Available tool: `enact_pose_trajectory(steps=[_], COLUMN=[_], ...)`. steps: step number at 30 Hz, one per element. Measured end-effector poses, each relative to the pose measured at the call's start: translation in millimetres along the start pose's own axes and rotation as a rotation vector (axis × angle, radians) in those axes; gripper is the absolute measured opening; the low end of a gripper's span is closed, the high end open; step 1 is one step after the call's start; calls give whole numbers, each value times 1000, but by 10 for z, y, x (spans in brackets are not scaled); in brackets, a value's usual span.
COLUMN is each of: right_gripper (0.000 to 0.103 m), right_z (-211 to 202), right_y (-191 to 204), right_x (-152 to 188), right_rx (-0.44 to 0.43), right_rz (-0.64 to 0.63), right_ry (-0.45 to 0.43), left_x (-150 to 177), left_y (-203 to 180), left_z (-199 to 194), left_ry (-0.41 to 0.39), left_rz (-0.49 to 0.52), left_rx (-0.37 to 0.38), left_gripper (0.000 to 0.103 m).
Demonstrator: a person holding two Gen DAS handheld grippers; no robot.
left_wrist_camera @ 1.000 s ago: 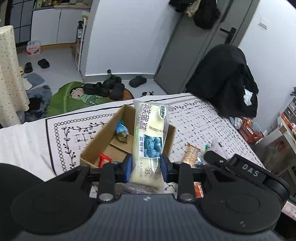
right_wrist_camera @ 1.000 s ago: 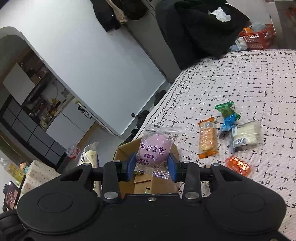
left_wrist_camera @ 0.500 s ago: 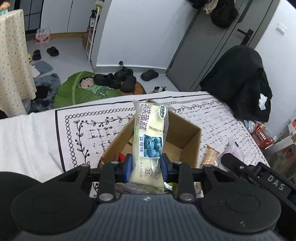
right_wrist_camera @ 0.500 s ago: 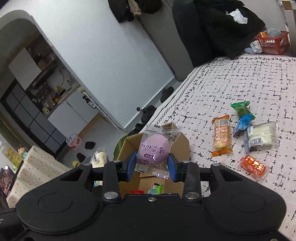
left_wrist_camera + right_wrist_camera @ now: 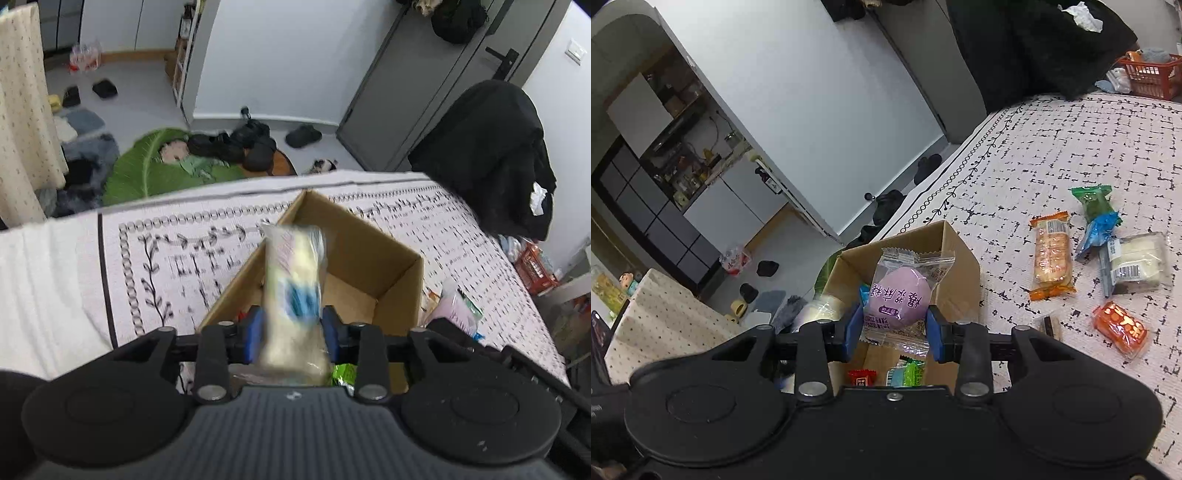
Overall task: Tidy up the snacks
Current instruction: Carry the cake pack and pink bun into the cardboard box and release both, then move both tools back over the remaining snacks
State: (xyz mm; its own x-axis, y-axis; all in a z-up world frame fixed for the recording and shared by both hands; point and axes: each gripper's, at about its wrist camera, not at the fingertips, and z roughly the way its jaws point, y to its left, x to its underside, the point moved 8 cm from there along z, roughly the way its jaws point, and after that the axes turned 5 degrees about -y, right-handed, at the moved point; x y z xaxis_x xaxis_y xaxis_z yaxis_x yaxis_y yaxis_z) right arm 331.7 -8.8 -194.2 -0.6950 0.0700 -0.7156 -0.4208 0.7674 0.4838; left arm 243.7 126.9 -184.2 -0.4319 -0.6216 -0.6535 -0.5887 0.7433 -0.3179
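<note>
Hovering over the cardboard box (image 5: 364, 254) near the bed's foot edge, a blurred cake packet (image 5: 295, 295) is seen between the left gripper (image 5: 293, 330) pads; whether it is pinched cannot be told. A soft, crushable purple bun packet (image 5: 897, 297) is pinched by the right gripper (image 5: 894, 328) across its middle, best held lightly.

A long pale-yellow cake packet (image 5: 293, 295) with a blue patch, blurred, stands upright between the blue pads of the left gripper (image 5: 293, 332) above the open cardboard box (image 5: 369, 254), which sits near the bordered edge of the patterned cloth. A clear packet holding a round purple cake (image 5: 899, 297) is pinched in the right gripper (image 5: 894, 328) over the same box (image 5: 960, 254), where a red packet (image 5: 862, 377) and a green one (image 5: 910, 373) lie. Towards the cloth's middle lie an orange-ended biscuit packet (image 5: 1051, 256), a green-and-blue packet (image 5: 1097, 218), a clear packet of white cake (image 5: 1134, 262) and a small orange packet (image 5: 1119, 328).
</note>
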Motion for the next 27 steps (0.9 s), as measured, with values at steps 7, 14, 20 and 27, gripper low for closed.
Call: enact_pose_trajectory(steps=[7,14,20,27], right_gripper=[39,52,74,91], right_z=[58,-90,-211,-349], right_y=[18,-7,-146,-336], right_x=[63,-39,-102,-132], right_rx=[-4,14,65,130], right_rz=[-4,9,49,86], right_ry=[30,-10,-15,-10], left_x=[12,12,-13,19], left_y=[43,48,3,-104], left_z=[40,-39,-189,-277], left_ry=[25,26,6,-5], left_rz=[3,7,29,62], left_rx=[-37,-55,-62,-89], left_gripper=[41,51,68,84])
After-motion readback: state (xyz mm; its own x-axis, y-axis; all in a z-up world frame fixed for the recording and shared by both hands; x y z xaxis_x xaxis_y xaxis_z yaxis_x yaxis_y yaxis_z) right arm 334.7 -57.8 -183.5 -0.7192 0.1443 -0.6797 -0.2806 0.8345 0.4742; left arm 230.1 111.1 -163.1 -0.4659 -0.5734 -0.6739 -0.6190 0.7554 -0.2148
